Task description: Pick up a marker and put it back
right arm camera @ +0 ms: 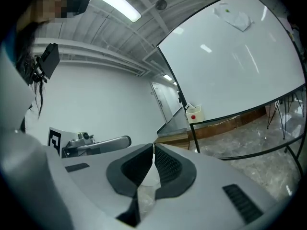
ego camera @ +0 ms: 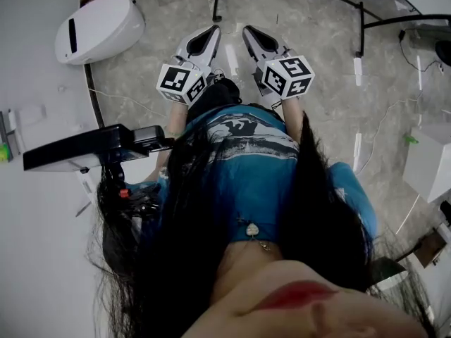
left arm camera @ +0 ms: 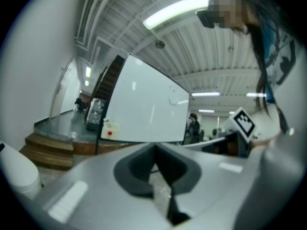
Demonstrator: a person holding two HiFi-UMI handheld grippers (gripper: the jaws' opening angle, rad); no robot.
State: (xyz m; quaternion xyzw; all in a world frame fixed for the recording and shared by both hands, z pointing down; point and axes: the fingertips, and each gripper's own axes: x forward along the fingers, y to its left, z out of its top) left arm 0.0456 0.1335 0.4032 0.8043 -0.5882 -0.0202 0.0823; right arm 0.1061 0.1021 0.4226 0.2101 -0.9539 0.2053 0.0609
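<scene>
Room to move is widest over the marble floor ahead of a person in a blue shirt, who holds both tongs out in front, side by side and near each other above the stone. The left gripper has its jaws drawn together at the tips with nothing between them. The right gripper is likewise closed and empty, its ribbed pads meeting at the front.

Several things hem in the open floor. The thin black frame of a whiteboard crosses the stone beyond the tongs. A white rounded pod sits off to the left, and pale cables trail over the floor to the right. Wooden steps rise at the far left of the left gripper view, beside the board. A black device on a stand juts out close to the person's left arm. A second person stands far off past the board's right edge.

No marker can be made out in any view, so its place relative to either gripper cannot be told. A small white box with a red dot sits at the board's lower left corner, well apart from both grippers. What it holds cannot be seen.
</scene>
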